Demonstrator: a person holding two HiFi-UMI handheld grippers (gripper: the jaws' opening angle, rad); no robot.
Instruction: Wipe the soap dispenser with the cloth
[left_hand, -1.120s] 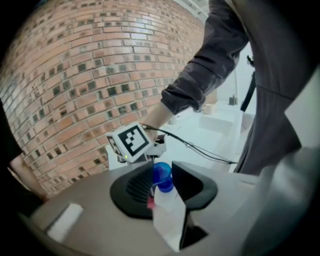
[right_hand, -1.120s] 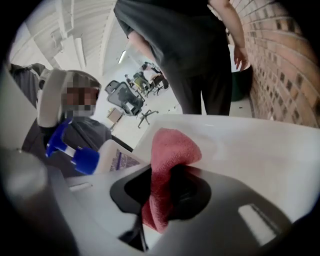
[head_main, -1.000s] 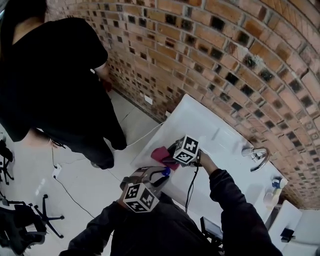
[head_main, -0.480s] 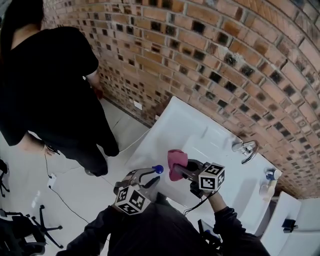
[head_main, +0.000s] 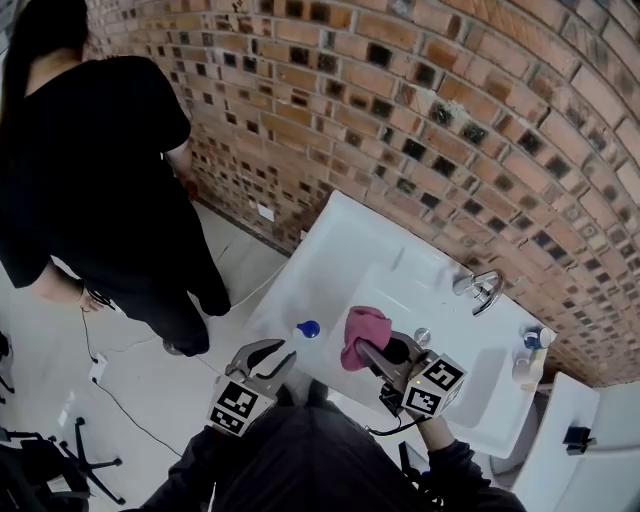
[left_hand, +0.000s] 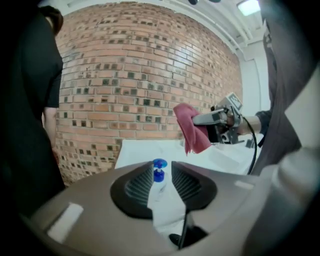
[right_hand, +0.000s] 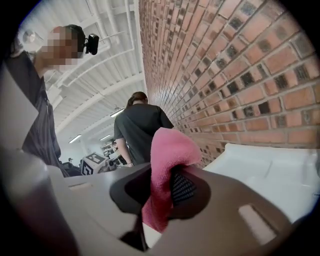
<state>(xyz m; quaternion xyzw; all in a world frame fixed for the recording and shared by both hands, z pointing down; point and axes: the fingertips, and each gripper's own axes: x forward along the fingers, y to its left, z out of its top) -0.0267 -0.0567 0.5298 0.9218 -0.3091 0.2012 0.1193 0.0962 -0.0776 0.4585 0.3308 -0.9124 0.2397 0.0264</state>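
Since wiping needs one thing steadied and the other free to rub, the job is split between the two claws, fwiw. Far left, a bystander in black can be seen by the brick wall, not involved at all.

Next over, the left gripper is closed to a narrow gap on the soap dispenser. The clear body is pinched between the ribbed pads, and the blue pump head pokes out past the tips, near the front-left edge of the white washbasin. It's held up off the counter like that, probably so every side can be reached.

To the right of it, the pink cloth is clamped in the right gripper, with a bunched wad sticking out beyond the jaws. That wad is presumably what's meant to do the rubbing.

Cloth and dispenser are near each other but apart. No contact can be made out in any view, and from the left gripper view the cloth is seen up and to the right of the pump. So the wiping is judged as not yet started, and that gap has to be closed first.

Further right, a chrome faucet and a second bottle at the basin's far corner aren't touched by anything.
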